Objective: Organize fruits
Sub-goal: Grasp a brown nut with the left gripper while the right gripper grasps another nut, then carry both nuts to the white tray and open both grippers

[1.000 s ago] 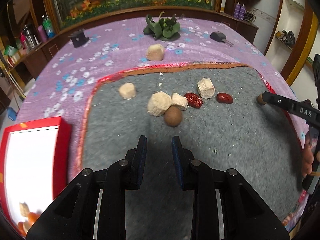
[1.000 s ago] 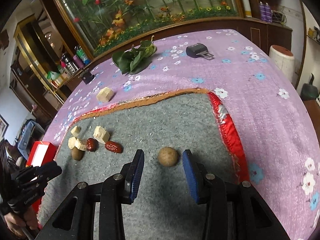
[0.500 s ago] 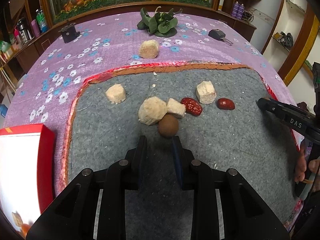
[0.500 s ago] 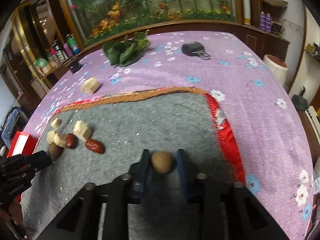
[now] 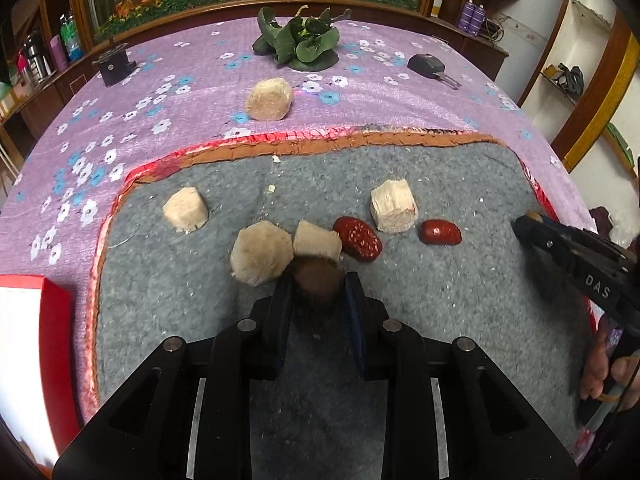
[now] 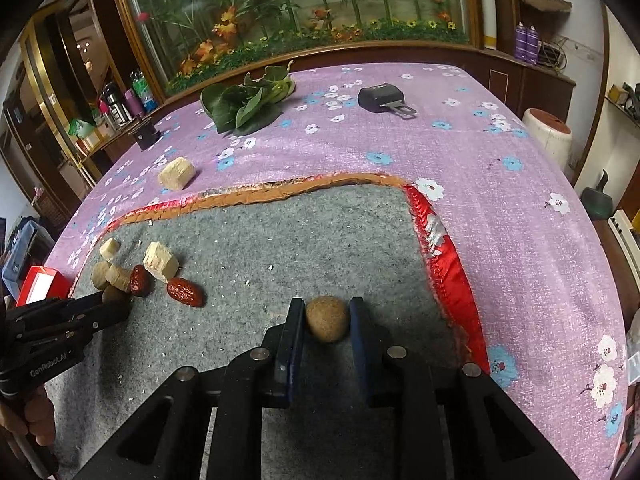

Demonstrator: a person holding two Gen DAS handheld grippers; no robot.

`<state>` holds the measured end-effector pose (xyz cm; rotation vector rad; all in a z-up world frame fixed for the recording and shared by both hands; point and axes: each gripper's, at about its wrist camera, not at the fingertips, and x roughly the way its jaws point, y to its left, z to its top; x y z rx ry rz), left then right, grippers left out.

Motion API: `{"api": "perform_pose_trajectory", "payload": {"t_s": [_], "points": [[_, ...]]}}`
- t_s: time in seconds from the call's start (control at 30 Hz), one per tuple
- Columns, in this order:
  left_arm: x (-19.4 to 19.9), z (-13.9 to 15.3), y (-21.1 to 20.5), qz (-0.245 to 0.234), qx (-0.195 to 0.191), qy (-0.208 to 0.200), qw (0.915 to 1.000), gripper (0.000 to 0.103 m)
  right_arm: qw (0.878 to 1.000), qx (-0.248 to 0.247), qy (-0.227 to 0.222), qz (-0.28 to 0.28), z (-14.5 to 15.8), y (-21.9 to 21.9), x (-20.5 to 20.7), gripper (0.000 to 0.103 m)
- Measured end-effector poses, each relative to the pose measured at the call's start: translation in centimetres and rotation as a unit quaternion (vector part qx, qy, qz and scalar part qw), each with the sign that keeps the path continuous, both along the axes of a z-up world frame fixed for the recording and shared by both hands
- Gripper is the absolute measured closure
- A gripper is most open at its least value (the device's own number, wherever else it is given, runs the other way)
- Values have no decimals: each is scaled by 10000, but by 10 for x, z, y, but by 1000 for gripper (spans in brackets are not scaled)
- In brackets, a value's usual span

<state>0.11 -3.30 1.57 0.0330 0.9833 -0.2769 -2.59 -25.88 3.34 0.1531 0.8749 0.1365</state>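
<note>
Jaws of both grippers, left [image 5: 318,286] and right [image 6: 325,320], each clamp a brown fruit on the mat.

Ahead of the left gripper [image 5: 318,280], two pale chunks [image 5: 262,258] [image 5: 318,242] and a red date [image 5: 358,238] crowd the brown fruit [image 5: 318,280]. Around the right gripper [image 6: 326,316], the grey mat [image 6: 280,248] lies open toward the far edge, its red hem [image 6: 444,260] just to the right.

I read "DAS" in white on side of right gripper [image 5: 532,224], seen from left wrist. I read "GenRobot.AI" on side of left gripper [image 6: 116,300], seen from right wrist.
</note>
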Motion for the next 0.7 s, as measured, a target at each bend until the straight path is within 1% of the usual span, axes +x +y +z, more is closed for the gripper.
{"api": "perform_pose_trajectory", "payload": {"t_s": [0.1, 0.17, 0.23, 0.33, 0.43, 0.53, 0.63, 0.7], "points": [[2, 0, 0, 25, -64, -47, 10000, 78, 10000, -35, -27, 3, 0, 1, -1, 81], [3, -1, -1, 16, -53, -119, 9999, 81, 10000, -62, -47, -2, 0, 2, -1, 81], [2, -1, 0, 9, -73, -153, 9999, 81, 10000, -8, -56, -8, 0, 2, -2, 81], [-2, -1, 4, -4, -74, -181, 9998, 81, 9999, 156, -46, -25, 1, 0, -3, 81], [-13, 5, 14, 77, -108, -270, 9995, 81, 9988, 483, -31, 25, 3, 2, -6, 81], [-30, 18, 28, 209, -29, -486, 9986, 81, 9972, 733, 0, 173, 5, 15, -9, 81], [-55, 34, 52, 392, -7, -720, 9966, 81, 9944, 927, 26, 502, 11, 43, -11, 81], [-70, 41, 68, 553, 35, -865, 9947, 81, 9920, 981, -9, 797, 17, 70, -13, 81]]}}
